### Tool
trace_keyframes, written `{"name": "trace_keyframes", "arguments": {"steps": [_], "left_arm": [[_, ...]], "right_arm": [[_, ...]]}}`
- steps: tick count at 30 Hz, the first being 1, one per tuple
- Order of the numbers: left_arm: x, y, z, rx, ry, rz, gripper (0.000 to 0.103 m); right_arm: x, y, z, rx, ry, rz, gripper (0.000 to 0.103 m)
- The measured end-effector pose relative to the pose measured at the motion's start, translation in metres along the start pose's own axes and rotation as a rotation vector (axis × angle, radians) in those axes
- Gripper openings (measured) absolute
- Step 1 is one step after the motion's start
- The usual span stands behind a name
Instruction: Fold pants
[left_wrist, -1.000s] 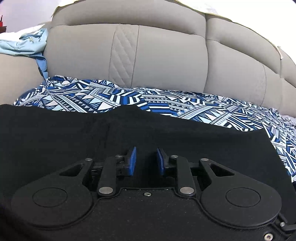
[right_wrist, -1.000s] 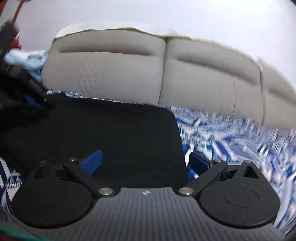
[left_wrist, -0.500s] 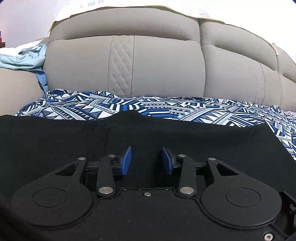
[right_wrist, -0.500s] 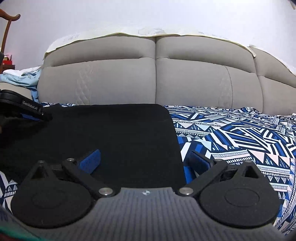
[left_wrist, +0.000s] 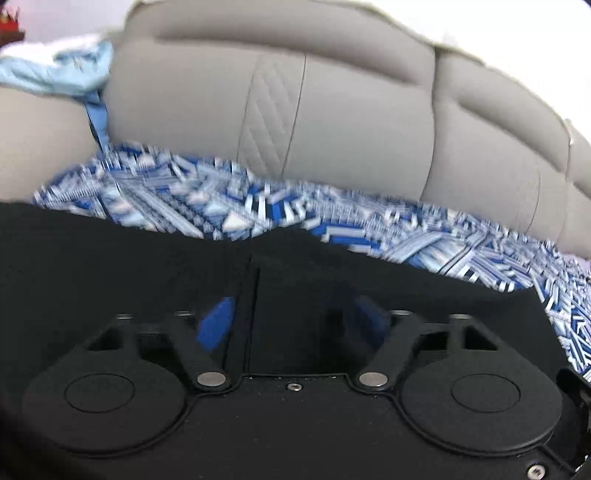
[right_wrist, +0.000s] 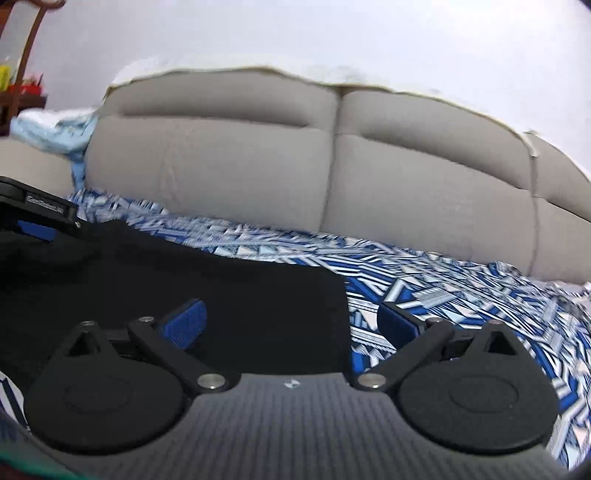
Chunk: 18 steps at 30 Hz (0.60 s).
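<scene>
The black pants (right_wrist: 221, 288) lie flat on a bed sheet (right_wrist: 461, 288) printed in blue and white geometric shapes, in front of a grey padded headboard (right_wrist: 258, 166). A pale wall (right_wrist: 332, 37) rises behind the headboard, and light blue cloth (left_wrist: 62, 70) is heaped at the headboard's left end. The left gripper (left_wrist: 291, 321) has just been opening, its blue pads apart over the pants, gripping nothing. The right gripper (right_wrist: 291, 325) stands wide over the pants' right edge, empty.
</scene>
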<state>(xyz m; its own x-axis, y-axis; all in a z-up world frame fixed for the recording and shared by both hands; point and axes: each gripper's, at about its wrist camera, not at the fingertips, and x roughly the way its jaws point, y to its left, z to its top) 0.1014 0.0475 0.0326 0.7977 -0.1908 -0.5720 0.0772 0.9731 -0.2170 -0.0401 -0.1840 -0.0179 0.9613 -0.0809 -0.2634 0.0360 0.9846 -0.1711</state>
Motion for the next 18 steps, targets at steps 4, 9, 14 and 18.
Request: {"name": "trace_keyframes", "arguments": {"steps": [4, 9, 14, 18], "left_arm": [[0.013, 0.004, 0.004, 0.003, -0.005, 0.004, 0.020], [0.026, 0.008, 0.013, -0.029, 0.009, -0.032, 0.014], [0.041, 0.000, 0.021, -0.008, 0.000, -0.010, 0.014], [0.047, -0.004, 0.021, 0.013, -0.016, 0.006, 0.016]], "right_arm": [[0.025, -0.012, 0.011, 0.031, 0.074, 0.080, 0.103], [0.063, -0.031, 0.021, 0.088, 0.166, 0.146, 0.078], [0.088, -0.039, 0.018, 0.051, 0.191, 0.137, 0.066], [0.096, -0.041, 0.015, 0.042, 0.154, 0.092, 0.070]]}}
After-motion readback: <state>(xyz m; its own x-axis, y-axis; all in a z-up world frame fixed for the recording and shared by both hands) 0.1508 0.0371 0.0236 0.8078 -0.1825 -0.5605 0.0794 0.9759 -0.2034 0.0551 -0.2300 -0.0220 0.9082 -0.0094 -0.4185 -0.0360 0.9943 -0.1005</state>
